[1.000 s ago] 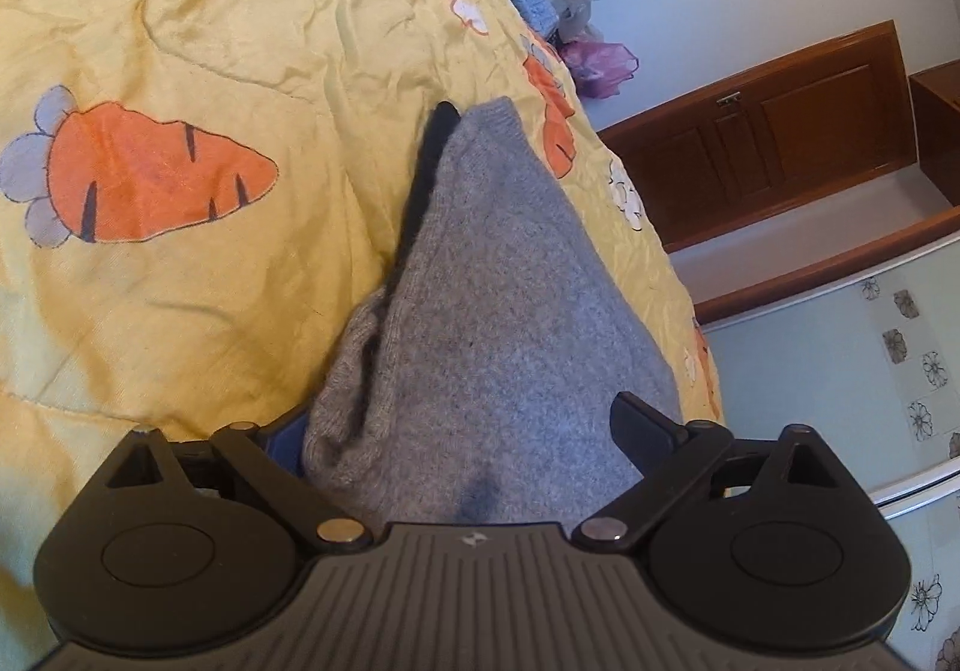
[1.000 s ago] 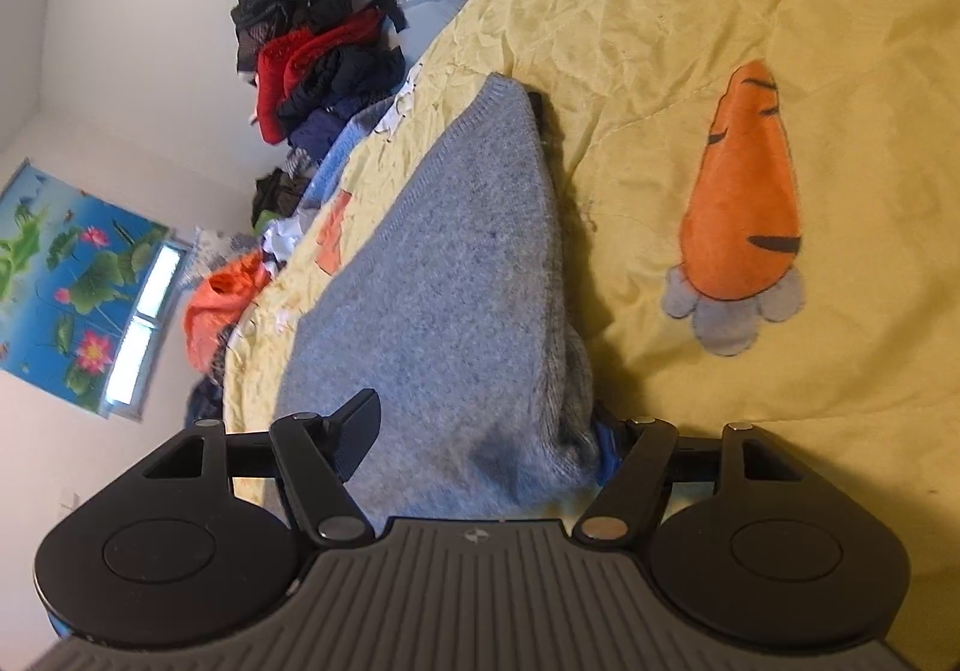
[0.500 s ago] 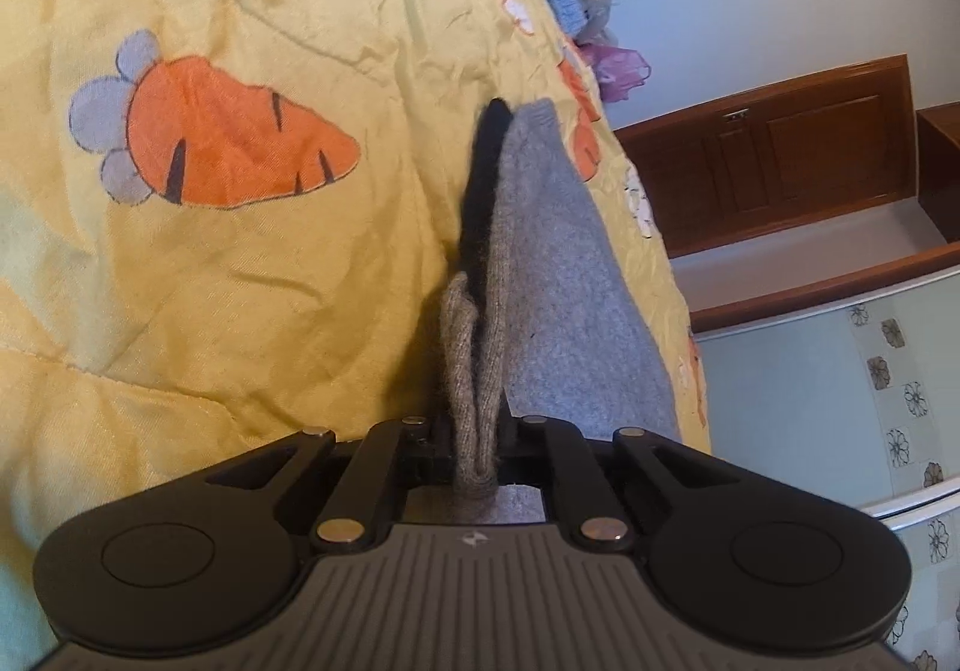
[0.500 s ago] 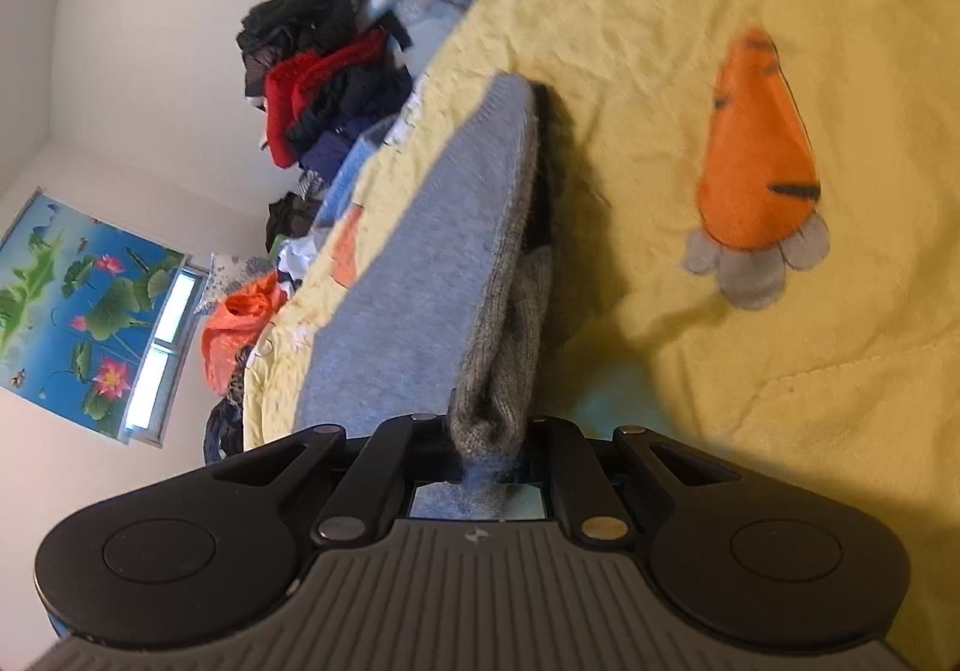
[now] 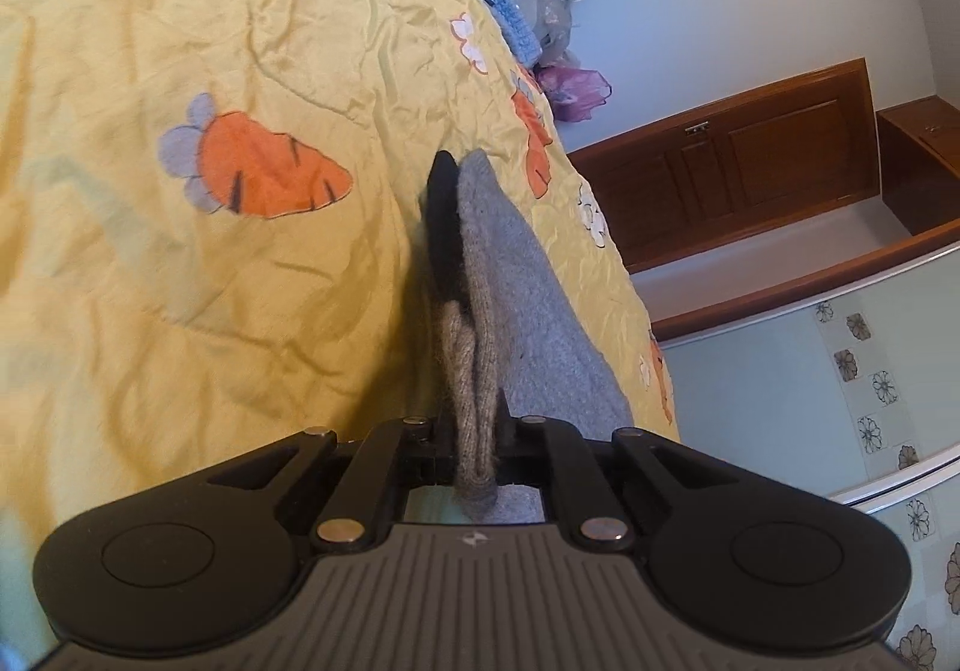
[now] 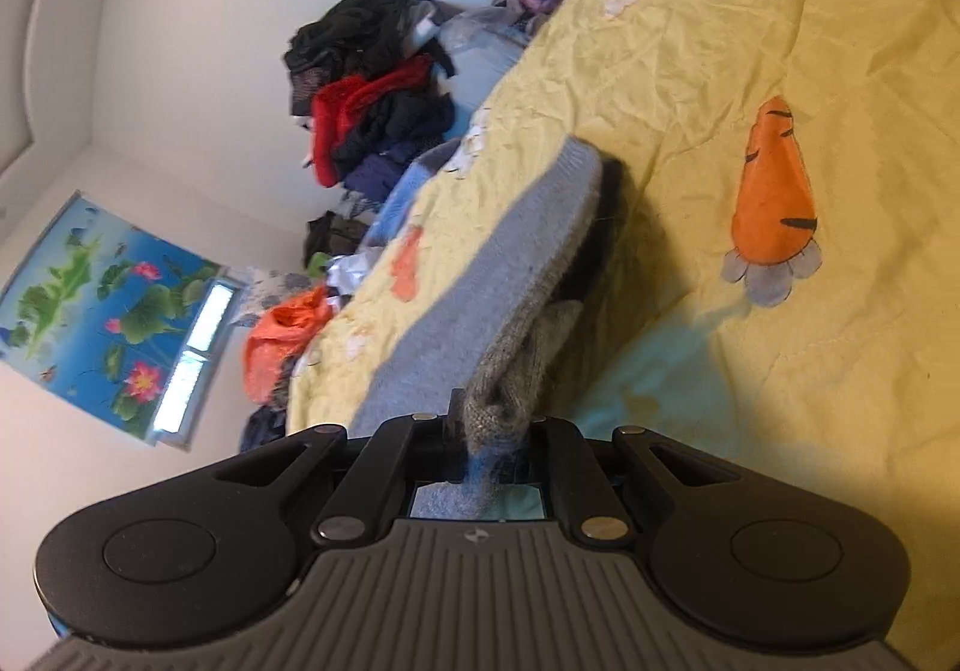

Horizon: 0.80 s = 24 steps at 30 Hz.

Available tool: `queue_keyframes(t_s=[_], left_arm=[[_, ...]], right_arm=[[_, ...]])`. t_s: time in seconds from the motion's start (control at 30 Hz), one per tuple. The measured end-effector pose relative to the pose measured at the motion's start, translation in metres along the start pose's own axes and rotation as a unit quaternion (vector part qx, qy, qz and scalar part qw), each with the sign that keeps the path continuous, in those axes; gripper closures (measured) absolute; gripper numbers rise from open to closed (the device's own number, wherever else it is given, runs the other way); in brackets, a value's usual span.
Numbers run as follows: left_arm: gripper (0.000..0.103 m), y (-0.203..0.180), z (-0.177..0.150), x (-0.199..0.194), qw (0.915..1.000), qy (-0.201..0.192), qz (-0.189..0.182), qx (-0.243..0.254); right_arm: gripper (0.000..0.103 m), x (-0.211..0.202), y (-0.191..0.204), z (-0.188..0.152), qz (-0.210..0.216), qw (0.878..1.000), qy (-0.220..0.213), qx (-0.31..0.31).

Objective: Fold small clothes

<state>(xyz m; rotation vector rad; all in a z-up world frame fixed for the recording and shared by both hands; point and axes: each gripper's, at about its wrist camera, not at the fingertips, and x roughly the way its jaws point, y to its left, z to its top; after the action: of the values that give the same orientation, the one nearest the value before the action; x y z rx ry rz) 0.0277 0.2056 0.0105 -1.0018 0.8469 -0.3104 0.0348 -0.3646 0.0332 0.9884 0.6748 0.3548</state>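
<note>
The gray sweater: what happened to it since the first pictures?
A second ago both grippers were open around the gray sweater. Then the left gripper and right gripper shut on its bunched edge and lifted it, so it now stretches up off the yellow carrot quilt. The clothes pile stayed put.

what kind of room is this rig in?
Likely a home bedroom: a bed under a yellow carrot-print quilt, a heap of unfolded clothes at its far end, and a lotus poster on the wall.

carrot-print quilt (image 5: 180,281), clothes heap (image 6: 372,89)
</note>
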Motion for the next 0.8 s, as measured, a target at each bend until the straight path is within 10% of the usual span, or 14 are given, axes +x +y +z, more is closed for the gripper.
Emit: queue_keyframes(t_s=[0.7,0.8], left_arm=[[0.092,0.061,-0.078,-0.070,0.9989,0.011,0.044,0.001],[0.092,0.071,-0.075,-0.079,0.9986,-0.003,0.049,-0.018]], right_arm=[[0.089,-0.062,-0.036,-0.114,-0.033,0.998,0.052,-0.019],[0.067,-0.070,-0.037,-0.117,-0.058,0.997,0.048,-0.025]])
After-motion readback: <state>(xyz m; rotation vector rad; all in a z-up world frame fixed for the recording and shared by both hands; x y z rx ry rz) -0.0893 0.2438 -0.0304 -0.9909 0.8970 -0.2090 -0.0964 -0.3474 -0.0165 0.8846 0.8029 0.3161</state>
